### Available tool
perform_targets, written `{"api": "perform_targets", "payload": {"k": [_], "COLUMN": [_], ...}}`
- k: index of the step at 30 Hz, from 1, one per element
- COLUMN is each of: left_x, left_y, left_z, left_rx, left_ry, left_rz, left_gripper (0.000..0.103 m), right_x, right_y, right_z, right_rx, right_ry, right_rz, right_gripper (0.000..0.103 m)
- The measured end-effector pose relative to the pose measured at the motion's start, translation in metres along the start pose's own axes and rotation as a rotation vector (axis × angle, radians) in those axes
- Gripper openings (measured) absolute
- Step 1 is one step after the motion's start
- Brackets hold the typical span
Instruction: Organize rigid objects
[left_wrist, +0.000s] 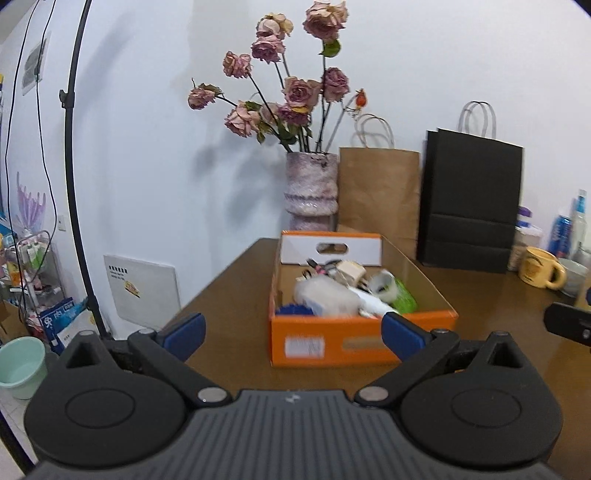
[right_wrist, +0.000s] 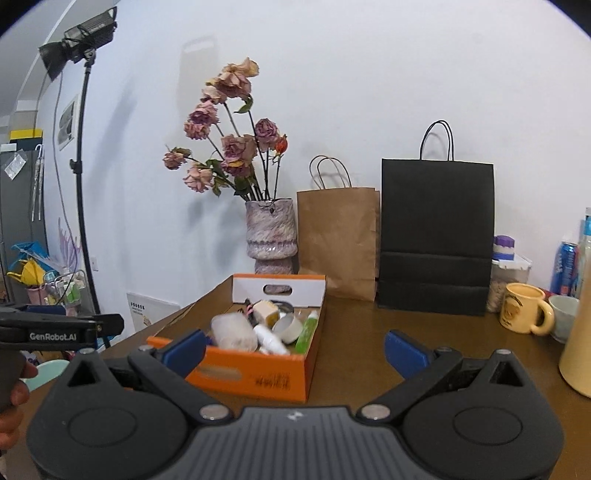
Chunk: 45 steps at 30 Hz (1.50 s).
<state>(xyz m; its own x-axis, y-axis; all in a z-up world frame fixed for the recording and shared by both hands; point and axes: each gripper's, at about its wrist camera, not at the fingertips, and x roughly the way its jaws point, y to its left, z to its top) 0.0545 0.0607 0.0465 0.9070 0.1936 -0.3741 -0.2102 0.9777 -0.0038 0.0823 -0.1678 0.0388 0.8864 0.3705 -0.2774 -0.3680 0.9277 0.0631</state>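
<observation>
Straight ahead of my left gripper (left_wrist: 293, 334), on the brown table (left_wrist: 229, 295), sits the orange cardboard box (left_wrist: 364, 341), its long axis running away from me toward the vase of dried roses (left_wrist: 312, 192). My left jaws stand fully spread and hold nothing; the box's near wall lies between and just beyond the blue pads (left_wrist: 184, 330). My right gripper (right_wrist: 295, 349) is equally wide and empty, with the box off to its left. Inside lie a tape roll (right_wrist: 290, 328), a green tube (right_wrist: 308, 332) and a white bottle (right_wrist: 271, 341). I judge the left hand nearer and better lined up.
</observation>
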Motion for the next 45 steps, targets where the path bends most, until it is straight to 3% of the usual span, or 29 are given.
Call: {"api": "perform_targets", "payload": {"k": [12, 45], "left_x": [-0.039, -0.047], "left_y": [-0.005, -0.007], "left_z": [-0.043, -0.045], "left_rx": [0.051, 0.053], "left_ry": [0.015, 0.003], "left_rz": [-0.036, -0.036], "left_gripper": [0.103, 0.103], "right_x": [-0.04, -0.042], "right_y": [0.012, 0.014], "right_z": [-0.041, -0.048], "right_rx": [0.009, 0.008], "right_ry": [0.048, 0.07], "right_rz": [-0.036, -0.039], "right_gripper": [0.103, 0.103]}}
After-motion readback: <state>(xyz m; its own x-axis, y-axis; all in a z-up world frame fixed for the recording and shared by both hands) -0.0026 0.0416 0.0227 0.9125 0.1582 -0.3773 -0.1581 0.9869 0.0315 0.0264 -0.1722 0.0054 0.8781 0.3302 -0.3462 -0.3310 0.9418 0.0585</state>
